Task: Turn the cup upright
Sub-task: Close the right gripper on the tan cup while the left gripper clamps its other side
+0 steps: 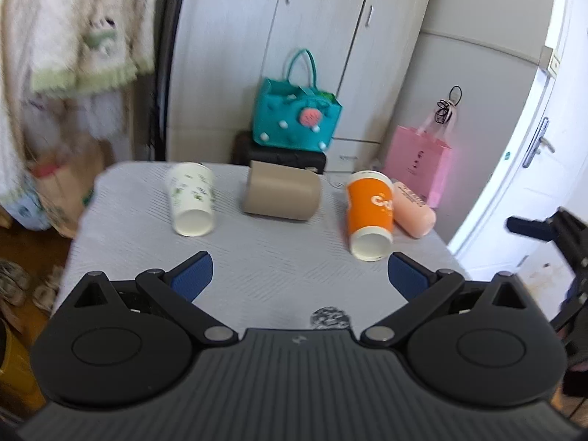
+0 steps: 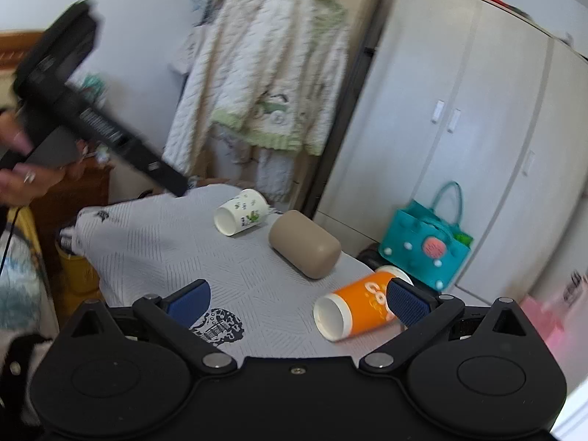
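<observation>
Several cups lie on their sides on a grey-clothed table (image 1: 257, 257). A white paper cup with green print (image 1: 192, 198) lies at the back left, mouth toward me. A tan cup (image 1: 281, 194) lies in the middle. An orange paper cup (image 1: 368, 215) lies at the right, beside a peach cup (image 1: 413, 207). My left gripper (image 1: 299, 275) is open and empty, above the near table. My right gripper (image 2: 298, 299) is open, close to the orange cup (image 2: 354, 308), whose mouth faces left. The white cup (image 2: 240, 217) and tan cup (image 2: 304, 244) lie farther back.
A teal bag (image 1: 296, 115) sits on a black stool behind the table. A pink bag (image 1: 419, 165) stands at the right near a white door (image 1: 522, 169). Clothes (image 2: 264, 84) hang on a rack at the left. Wardrobes (image 2: 459, 128) stand behind.
</observation>
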`<state>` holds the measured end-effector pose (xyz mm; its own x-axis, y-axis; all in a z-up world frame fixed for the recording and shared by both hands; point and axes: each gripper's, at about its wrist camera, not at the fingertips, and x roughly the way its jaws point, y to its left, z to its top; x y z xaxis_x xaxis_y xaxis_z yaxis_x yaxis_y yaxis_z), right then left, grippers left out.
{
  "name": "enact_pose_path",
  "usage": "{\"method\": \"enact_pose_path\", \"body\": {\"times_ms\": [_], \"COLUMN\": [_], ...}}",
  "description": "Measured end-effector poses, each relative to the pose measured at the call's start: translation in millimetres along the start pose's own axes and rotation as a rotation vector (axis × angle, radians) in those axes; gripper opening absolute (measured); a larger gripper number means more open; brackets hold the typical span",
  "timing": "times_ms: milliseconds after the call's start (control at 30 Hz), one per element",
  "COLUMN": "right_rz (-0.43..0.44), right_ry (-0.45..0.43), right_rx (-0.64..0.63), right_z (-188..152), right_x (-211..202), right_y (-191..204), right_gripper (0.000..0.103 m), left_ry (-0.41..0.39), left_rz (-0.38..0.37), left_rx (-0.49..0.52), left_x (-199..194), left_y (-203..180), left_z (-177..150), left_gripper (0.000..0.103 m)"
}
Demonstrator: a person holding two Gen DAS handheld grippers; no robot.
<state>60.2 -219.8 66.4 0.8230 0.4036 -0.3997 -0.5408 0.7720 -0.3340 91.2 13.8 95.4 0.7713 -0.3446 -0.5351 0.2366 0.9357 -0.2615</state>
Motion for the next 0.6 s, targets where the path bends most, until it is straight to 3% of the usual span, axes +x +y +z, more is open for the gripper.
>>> {"method": "enact_pose_path", "body": {"times_ms": [200, 467, 600], "right_rz": [0.116, 0.27, 0.347], "right_ry": [0.055, 0.139, 0.227], "right_rx": [-0.06, -0.23, -0.316], "right_z": [25, 79, 93], "right_x": [46, 114, 158], "right_y": [-14, -40, -42], "right_gripper": [0.103, 0.103, 0.103], "left_ry": [0.01, 0.075, 0.115], "left_rz": [0.039, 0.0, -0.042], "left_rx": [-0.087, -0.273, -0.385], "left_x": [40, 111, 147], "left_y": [13, 35, 46], "left_z": [24, 49, 54], "left_gripper": [0.103, 0.1, 0.099]}}
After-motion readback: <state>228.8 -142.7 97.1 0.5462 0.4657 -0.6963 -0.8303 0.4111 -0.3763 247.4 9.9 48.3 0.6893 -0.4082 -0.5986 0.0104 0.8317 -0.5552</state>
